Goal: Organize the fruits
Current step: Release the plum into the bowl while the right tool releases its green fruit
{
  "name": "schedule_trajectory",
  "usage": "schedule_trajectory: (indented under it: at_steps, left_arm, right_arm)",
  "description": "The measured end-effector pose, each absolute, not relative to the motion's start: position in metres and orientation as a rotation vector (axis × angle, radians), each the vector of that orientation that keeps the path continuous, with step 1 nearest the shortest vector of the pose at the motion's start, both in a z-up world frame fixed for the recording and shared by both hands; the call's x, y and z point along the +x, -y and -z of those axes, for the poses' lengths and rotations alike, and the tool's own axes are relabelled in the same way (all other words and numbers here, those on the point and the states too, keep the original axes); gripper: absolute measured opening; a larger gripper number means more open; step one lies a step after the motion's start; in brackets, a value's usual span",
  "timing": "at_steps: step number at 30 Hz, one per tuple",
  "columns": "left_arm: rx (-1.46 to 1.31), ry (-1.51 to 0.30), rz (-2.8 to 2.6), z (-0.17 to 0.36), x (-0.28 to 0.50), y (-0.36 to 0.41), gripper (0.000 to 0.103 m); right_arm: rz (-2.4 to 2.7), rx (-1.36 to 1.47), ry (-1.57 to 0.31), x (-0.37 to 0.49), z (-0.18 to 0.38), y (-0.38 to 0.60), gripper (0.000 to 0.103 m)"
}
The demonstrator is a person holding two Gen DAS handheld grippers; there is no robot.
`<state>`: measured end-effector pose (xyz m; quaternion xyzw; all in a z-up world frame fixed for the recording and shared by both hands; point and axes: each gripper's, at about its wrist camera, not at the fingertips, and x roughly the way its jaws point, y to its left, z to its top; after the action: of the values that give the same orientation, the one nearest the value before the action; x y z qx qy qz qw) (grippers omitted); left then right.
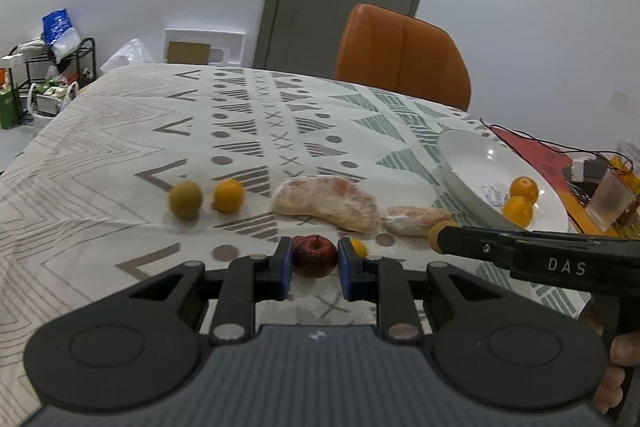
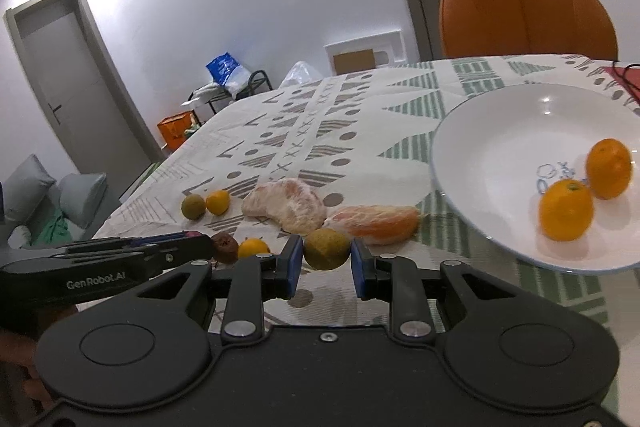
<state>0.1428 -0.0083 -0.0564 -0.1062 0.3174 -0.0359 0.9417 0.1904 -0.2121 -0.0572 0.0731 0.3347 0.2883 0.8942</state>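
Observation:
My left gripper (image 1: 316, 267) is shut on a dark red wrinkled fruit (image 1: 314, 255) low over the patterned tablecloth; a small orange (image 1: 359, 247) peeks out behind its right finger. In the right wrist view my right gripper (image 2: 326, 263) is shut on a yellow-green round fruit (image 2: 326, 249), with the left gripper (image 2: 200, 245) and its red fruit (image 2: 225, 247) just to the left. A white plate (image 2: 480, 131) on the right holds two oranges (image 2: 566, 211). Two peeled pomelo pieces (image 1: 328, 203) lie in the middle. Another green fruit (image 1: 185, 199) and an orange (image 1: 228, 195) sit further left.
An orange chair (image 1: 400, 55) stands at the table's far side. A red mat (image 1: 532, 151) with black cables and a clear cup (image 1: 608, 201) lies beyond the plate. A rack with bags (image 1: 56, 59) stands on the floor at left.

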Motion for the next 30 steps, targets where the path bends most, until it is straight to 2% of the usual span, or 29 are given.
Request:
schedule_trajectory:
  at_steps: [14, 30]
  left_arm:
    - [-0.192, -0.637, 0.185, 0.050, 0.162, 0.047, 0.022]
    - [-0.137, -0.605, 0.251, 0.038, 0.177, 0.088, 0.022]
  right_arm:
    - [-0.479, 0.164, -0.615, 0.177, 0.037, 0.256, 0.024]
    - [-0.381, 0.218, -0.574, 0.178, 0.038, 0.303, 0.024]
